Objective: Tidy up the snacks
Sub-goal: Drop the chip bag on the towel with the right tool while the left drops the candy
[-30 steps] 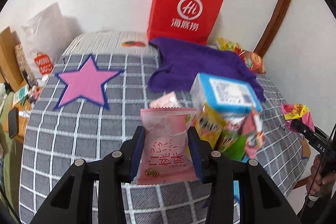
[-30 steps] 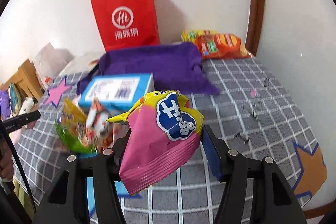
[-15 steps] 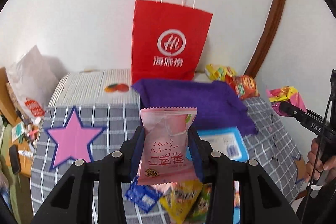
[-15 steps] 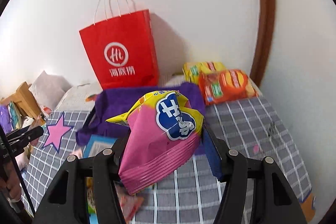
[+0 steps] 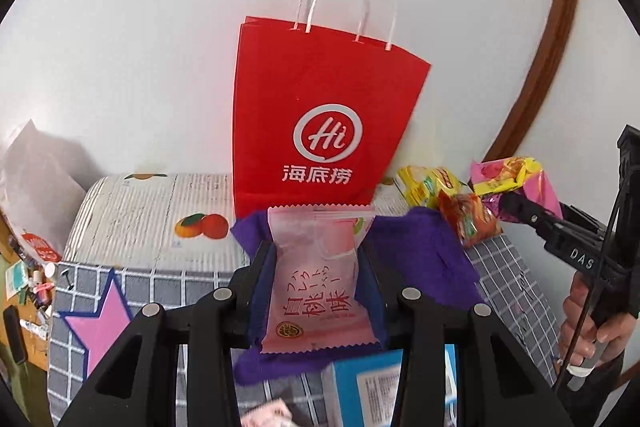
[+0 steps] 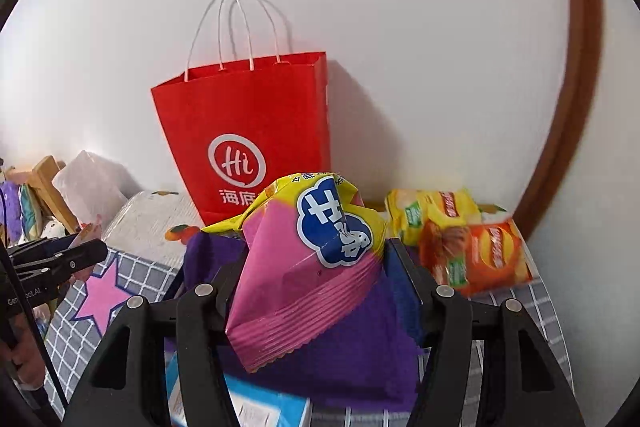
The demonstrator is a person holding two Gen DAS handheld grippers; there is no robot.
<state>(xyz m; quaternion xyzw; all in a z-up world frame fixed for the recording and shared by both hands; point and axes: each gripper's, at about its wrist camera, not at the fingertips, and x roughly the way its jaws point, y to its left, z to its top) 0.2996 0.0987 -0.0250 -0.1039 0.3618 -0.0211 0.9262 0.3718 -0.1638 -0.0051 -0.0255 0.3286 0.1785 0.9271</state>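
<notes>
My left gripper [image 5: 318,263] is shut on a pale pink peach-flavour snack packet [image 5: 318,279], held upright above the checked cover. My right gripper [image 6: 316,259] is shut on a pink and yellow crisp bag [image 6: 308,267] with a blue logo. A red paper bag [image 5: 320,131] with white handles stands against the wall straight ahead of both; it shows as the red bag [image 6: 252,139] in the right wrist view. A purple cloth [image 6: 360,355] lies in front of it. The right gripper [image 5: 516,187] with its bag shows at the right of the left wrist view.
Yellow and orange crisp bags [image 6: 476,247] lie by the wall at the right. A blue-edged box [image 5: 384,387] lies near the front. A white plastic bag [image 6: 92,187] and a cluttered wooden stand [image 5: 24,291] are at the left. A pink star [image 5: 100,319] marks the grey checked cover.
Both grippers have risen and moved toward the red bag, each still holding its packet. The loose snack pile and blue box have dropped to the bottom of the views.
</notes>
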